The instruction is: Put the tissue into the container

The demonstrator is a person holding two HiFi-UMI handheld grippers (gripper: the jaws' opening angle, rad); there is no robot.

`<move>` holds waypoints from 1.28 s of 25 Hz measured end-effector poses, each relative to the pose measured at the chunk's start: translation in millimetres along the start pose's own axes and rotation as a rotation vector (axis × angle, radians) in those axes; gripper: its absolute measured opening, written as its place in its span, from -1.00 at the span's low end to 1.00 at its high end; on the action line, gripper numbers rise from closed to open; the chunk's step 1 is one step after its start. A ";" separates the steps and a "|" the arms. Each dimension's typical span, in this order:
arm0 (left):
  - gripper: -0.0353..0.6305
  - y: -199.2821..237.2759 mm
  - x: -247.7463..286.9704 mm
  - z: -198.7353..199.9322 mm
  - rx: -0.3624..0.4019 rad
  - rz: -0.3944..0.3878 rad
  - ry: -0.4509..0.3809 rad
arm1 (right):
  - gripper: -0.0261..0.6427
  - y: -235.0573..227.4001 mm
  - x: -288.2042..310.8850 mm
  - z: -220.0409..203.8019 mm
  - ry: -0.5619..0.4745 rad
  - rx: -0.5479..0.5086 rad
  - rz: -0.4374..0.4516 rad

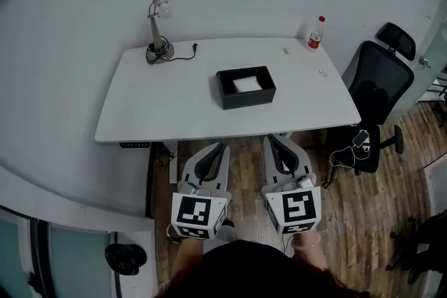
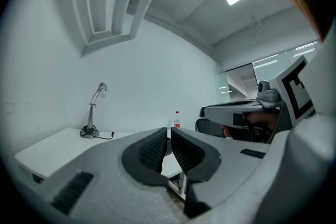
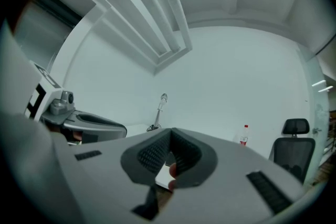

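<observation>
A black rectangular container (image 1: 246,97) stands near the middle of the white table (image 1: 140,108). A white tissue (image 1: 247,84) lies inside it. Both grippers hang in front of the table's near edge, below the tabletop and well short of the container. My left gripper (image 1: 211,149) is shut with nothing between its pads, and its tips meet in the left gripper view (image 2: 169,135). My right gripper (image 1: 279,143) is shut and empty too, its jaws closed together in the right gripper view (image 3: 169,139).
A desk lamp (image 1: 159,24) with a cable stands at the table's back left. A red-capped bottle (image 1: 316,33) is at the back right, near two small white scraps (image 1: 286,51). A black office chair (image 1: 374,94) stands to the right on the wooden floor.
</observation>
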State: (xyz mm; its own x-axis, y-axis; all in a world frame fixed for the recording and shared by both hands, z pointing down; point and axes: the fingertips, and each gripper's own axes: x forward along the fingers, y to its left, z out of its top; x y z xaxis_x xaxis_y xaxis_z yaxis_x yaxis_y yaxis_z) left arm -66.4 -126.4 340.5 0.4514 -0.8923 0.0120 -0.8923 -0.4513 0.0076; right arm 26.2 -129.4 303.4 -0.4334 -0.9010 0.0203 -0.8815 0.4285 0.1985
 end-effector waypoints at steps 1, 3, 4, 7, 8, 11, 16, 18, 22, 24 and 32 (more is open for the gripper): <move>-0.77 -3.9 -3.2 0.2 0.003 0.003 0.001 | -0.86 -0.5 -4.9 -0.6 -0.003 0.008 0.000; -0.77 -12.4 -10.2 1.5 0.008 0.005 0.001 | -0.86 -1.0 -15.5 0.6 -0.008 0.012 0.002; -0.77 -16.8 -13.9 2.2 0.010 0.006 0.000 | -0.87 -1.2 -21.0 1.5 -0.010 0.013 0.003; -0.77 -27.8 -25.4 3.1 0.018 0.010 0.000 | -0.87 -0.4 -35.5 3.1 -0.017 0.021 0.004; -0.77 -30.9 -29.3 3.0 0.019 0.012 0.001 | -0.87 0.4 -40.0 3.6 -0.020 0.023 0.004; -0.77 -40.1 -41.1 2.8 0.019 0.019 0.000 | -0.87 2.0 -54.2 4.2 -0.031 0.027 0.004; -0.77 -58.2 -56.7 6.2 0.029 0.022 -0.002 | -0.87 2.8 -75.3 7.0 -0.042 0.049 0.013; -0.77 -64.5 -61.7 5.5 0.033 0.020 0.001 | -0.87 3.9 -82.4 5.5 -0.047 0.065 0.016; -0.77 -76.1 -70.0 2.5 0.033 0.020 0.011 | -0.87 6.1 -95.2 3.4 -0.043 0.074 0.032; -0.77 -80.4 -73.7 2.9 0.035 0.019 0.014 | -0.87 6.3 -100.2 3.0 -0.046 0.085 0.032; -0.77 -99.8 -83.4 -1.3 0.034 0.004 0.027 | -0.86 2.4 -117.6 1.4 -0.055 0.113 0.032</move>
State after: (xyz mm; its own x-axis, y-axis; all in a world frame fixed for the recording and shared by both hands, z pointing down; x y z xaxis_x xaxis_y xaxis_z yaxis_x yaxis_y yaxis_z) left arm -15.0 -6.9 340.1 0.4473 -0.8935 0.0392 -0.8934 -0.4484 -0.0266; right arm 74.8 -22.3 300.1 -0.4686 -0.8829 -0.0300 -0.8812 0.4647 0.0868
